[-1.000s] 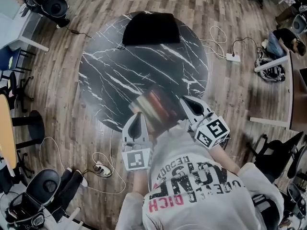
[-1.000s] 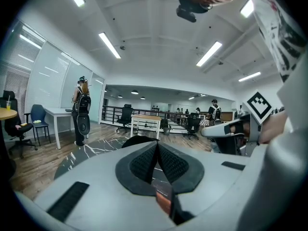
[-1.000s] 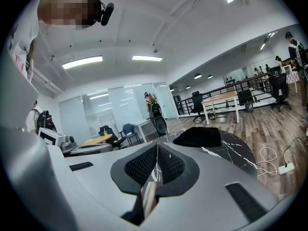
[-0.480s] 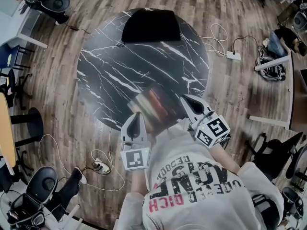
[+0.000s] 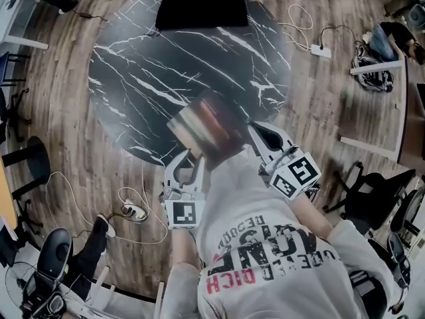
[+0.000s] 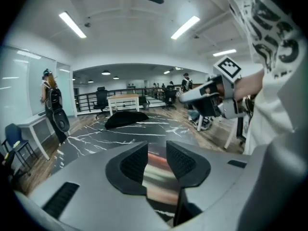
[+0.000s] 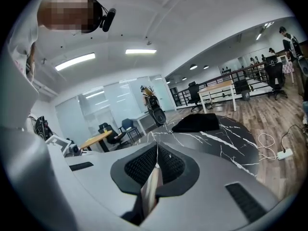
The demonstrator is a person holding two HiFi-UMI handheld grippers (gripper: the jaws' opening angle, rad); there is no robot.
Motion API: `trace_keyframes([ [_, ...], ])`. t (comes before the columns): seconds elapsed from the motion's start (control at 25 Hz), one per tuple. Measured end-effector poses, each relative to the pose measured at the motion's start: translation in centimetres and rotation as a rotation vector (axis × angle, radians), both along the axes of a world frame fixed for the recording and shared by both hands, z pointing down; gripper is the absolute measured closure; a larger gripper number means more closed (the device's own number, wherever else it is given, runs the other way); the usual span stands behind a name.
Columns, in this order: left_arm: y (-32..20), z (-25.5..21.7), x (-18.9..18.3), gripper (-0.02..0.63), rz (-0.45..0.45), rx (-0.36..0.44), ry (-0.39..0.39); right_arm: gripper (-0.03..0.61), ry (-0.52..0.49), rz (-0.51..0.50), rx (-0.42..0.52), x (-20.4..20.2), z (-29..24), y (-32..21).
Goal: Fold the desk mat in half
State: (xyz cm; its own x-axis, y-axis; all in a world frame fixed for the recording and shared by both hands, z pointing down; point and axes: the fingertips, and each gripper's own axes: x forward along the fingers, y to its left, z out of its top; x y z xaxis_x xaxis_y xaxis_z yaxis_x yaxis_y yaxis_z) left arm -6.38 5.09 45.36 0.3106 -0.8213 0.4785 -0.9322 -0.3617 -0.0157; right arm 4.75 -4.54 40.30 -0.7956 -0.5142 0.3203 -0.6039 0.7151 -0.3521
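Observation:
The desk mat (image 5: 206,125), printed in reddish and pale bands, lies blurred over the near edge of the round black marble table (image 5: 153,65). My right gripper (image 5: 257,133) is shut on the mat's right edge; in the right gripper view the thin mat edge (image 7: 150,191) stands pinched in my right gripper (image 7: 155,165). My left gripper (image 5: 186,158) sits at the mat's near left corner. Its jaws have just been opening. In the left gripper view my left gripper (image 6: 157,159) is open, and the mat (image 6: 156,179) shows through the gap with neither pad pressing on it.
A black cloth-like bundle (image 5: 202,5) rests on the table's far edge. Cables and a power strip (image 5: 133,211) lie on the wooden floor at the near left, another strip (image 5: 322,50) at the right. Chairs (image 5: 53,264) and desks ring the room.
The left gripper's jaws have parted and let go of the mat's left corner, and that gripper has sunk toward the table's near edge. The right gripper keeps its grip.

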Motion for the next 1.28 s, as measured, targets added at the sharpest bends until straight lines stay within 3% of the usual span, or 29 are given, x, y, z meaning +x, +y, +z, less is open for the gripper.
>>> trace_keyframes([
  [0.24,4.2,6.3,3.4,0.446,0.309,-0.153,-0.159,0.572,0.027,0.012,-0.069,0.2,2.9,1.7],
  [0.44,6.4,10.4,5.1,0.425,0.493,-0.214,-0.244,0.572,0.036,0.026,-0.12,0.7,5.0,2.7],
  [0.6,8.0,13.3,5.7,0.399,0.645,-0.257,-0.388,0.572,0.04,0.037,-0.141,1.1,5.8,3.4],
  [0.92,8.8,16.8,5.9,0.383,0.787,-0.251,-0.631,0.574,0.036,0.044,-0.169,1.6,6.8,4.2],
  [1.28,8.8,17.4,6.0,0.402,0.82,-0.226,-0.703,0.572,0.027,0.064,-0.174,2.1,6.8,4.0],
])
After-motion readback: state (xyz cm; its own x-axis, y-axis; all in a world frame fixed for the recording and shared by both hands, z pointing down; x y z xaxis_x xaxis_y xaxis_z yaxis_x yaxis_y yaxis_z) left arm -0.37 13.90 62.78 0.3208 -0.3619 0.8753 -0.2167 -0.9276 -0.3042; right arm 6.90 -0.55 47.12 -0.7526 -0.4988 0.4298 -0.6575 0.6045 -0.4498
